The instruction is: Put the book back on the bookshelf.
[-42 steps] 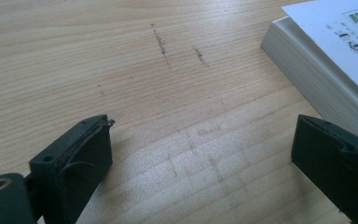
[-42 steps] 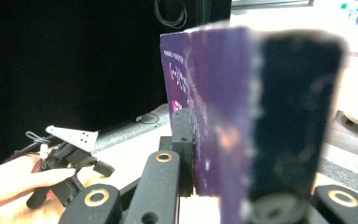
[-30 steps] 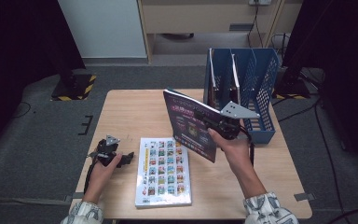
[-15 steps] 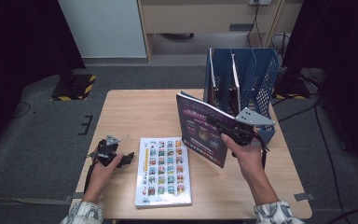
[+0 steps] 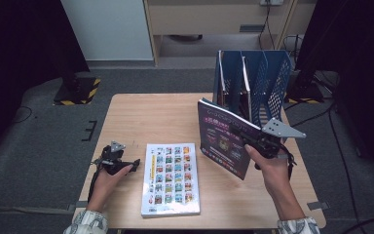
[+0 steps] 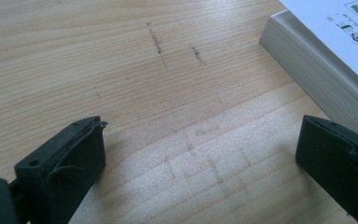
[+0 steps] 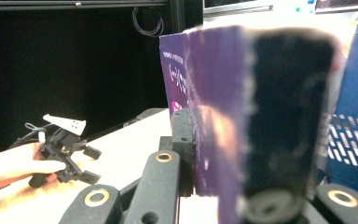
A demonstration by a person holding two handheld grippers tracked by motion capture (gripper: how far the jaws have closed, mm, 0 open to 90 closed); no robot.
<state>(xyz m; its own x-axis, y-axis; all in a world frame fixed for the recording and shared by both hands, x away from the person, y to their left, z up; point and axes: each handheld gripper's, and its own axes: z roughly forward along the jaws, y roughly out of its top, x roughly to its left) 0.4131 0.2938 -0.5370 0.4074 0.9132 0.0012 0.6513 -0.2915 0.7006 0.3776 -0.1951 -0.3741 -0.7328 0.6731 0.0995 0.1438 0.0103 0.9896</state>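
in the high view, right of centre, the right gripper (image 5: 254,142) has its fingers clamped on a purple book (image 5: 222,139), held upright above the worktop (image 5: 141,117) just in front of the blue file rack (image 5: 253,80). at lower left, the left gripper (image 5: 119,163) rests wide open and empty beside 1 flat book (image 5: 170,178). the step in hand looks like shelving; next, the purple book likely needs lining up with a rack slot.

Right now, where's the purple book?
In the high view the purple softcover book is held upright off the table at right, clamped in the right claw, just in front of the blue mesh file rack.
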